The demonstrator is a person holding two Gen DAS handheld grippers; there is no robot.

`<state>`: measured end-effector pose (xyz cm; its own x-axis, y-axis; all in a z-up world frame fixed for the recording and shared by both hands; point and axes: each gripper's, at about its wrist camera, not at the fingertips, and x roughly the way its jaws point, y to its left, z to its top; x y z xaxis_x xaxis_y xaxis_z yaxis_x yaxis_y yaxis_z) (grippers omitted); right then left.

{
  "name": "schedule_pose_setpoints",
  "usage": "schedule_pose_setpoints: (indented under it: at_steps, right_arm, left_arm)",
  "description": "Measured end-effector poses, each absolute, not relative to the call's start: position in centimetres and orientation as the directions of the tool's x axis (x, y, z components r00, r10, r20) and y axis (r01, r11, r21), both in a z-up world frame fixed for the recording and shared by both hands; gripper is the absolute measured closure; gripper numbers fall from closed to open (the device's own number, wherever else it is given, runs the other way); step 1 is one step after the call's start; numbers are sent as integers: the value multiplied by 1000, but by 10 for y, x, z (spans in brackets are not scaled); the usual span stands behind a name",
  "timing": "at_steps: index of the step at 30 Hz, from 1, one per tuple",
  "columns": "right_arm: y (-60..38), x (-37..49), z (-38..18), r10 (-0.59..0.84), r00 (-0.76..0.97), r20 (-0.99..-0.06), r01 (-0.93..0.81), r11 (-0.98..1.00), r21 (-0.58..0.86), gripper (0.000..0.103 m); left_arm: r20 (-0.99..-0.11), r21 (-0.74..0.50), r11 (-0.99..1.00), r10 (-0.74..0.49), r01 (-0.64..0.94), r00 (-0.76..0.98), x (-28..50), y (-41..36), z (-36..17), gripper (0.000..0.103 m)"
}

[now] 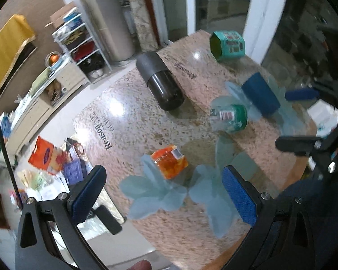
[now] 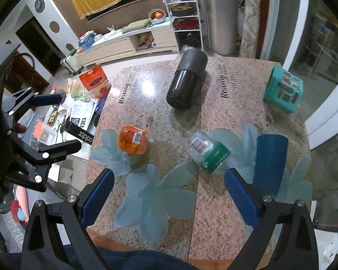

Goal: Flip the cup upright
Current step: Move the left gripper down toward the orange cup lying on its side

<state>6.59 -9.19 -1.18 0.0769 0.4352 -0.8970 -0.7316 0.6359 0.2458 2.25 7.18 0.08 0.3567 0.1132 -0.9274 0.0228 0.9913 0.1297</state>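
Note:
A dark blue cup (image 2: 270, 159) stands on the glass-topped table (image 2: 236, 117), wide end up as far as I can tell; it also shows in the left wrist view (image 1: 260, 94). My right gripper (image 2: 169, 193) is open and empty above the table's near edge, its right finger (image 2: 241, 193) just left of the cup. My left gripper (image 1: 164, 191) is open and empty above the table, with an orange packet (image 1: 171, 162) between and beyond its fingers. The right gripper shows at the right of the left wrist view (image 1: 297, 119), the left gripper at the left of the right wrist view (image 2: 54, 121).
A black cylinder (image 2: 187, 83) lies on its side mid-table. A clear bottle with a green label (image 2: 209, 153) lies beside the cup. A teal box (image 2: 284, 90) sits at the far right corner. The orange packet (image 2: 133, 138) lies left. Clutter covers the floor to the left (image 2: 78, 110).

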Motion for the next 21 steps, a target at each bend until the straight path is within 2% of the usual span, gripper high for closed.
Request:
schedule_pose_setpoints:
  at_steps: [6, 10, 21]
  right_arm:
    - [-85, 76, -28, 413, 24, -910, -749, 610, 257, 4]
    - [-83, 80, -41, 385, -19, -923, -758, 596, 264, 4]
    - [-83, 89, -67, 335, -77, -939, -750, 601, 276, 4]
  left_arm:
    - [-961, 103, 988, 69, 113, 269, 42, 80, -33, 0]
    - [-978, 109, 964, 60, 241, 200, 55, 72, -63, 0]
    - [-991, 137, 881, 117, 454, 71, 81, 70, -130, 0]
